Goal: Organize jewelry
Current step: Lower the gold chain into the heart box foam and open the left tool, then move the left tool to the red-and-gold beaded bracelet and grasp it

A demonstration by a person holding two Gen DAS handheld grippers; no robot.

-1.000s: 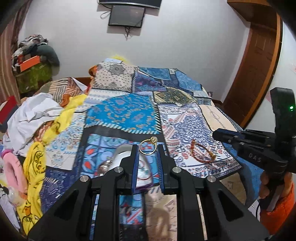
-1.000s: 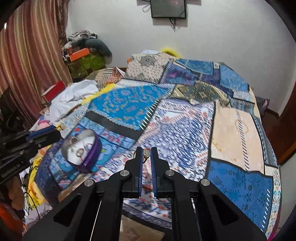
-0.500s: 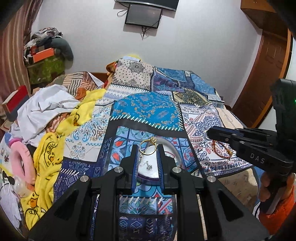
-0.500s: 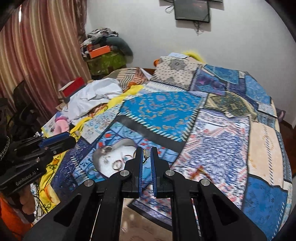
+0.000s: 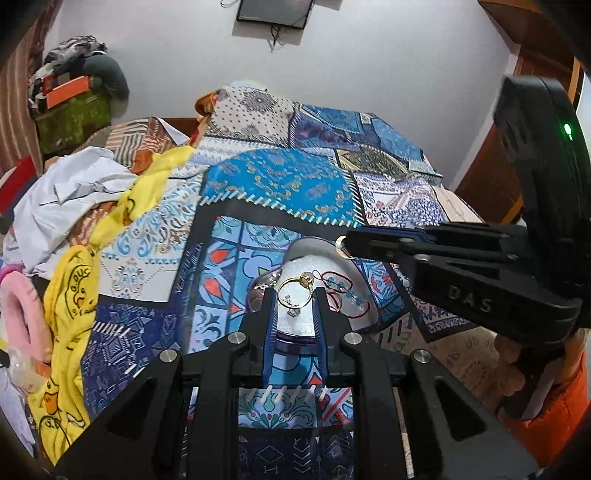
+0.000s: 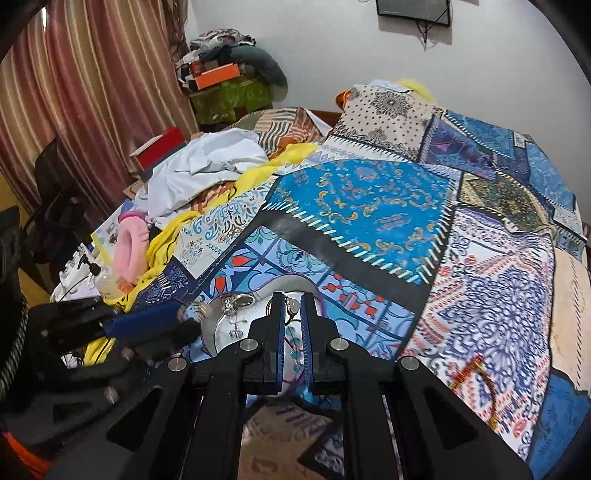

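A white, purple-rimmed jewelry box (image 5: pixel 317 254) lies open on the patchwork bedspread, with earrings and a red beaded bracelet (image 5: pixel 345 291) inside. My left gripper (image 5: pixel 294 295) is shut on a gold ring (image 5: pixel 295 293) and holds it just above the box. My right gripper (image 6: pixel 293 306) is shut on a small gold ring with a pale stone (image 6: pixel 293 304), also over the box (image 6: pixel 221 328). In the left wrist view the right gripper's tip (image 5: pixel 345 245) reaches in from the right above the box's far rim.
A red-and-gold bangle (image 6: pixel 476 369) lies on the bedspread to the right of the box. Yellow and white clothes (image 5: pixel 74 206) and a pink band (image 5: pixel 18 314) pile up at the left. A wall with a TV (image 5: pixel 275 13) stands behind the bed.
Both grippers moved toward the box and now meet over it, each still holding its ring. The right gripper swung left; the box came closer under the left gripper.
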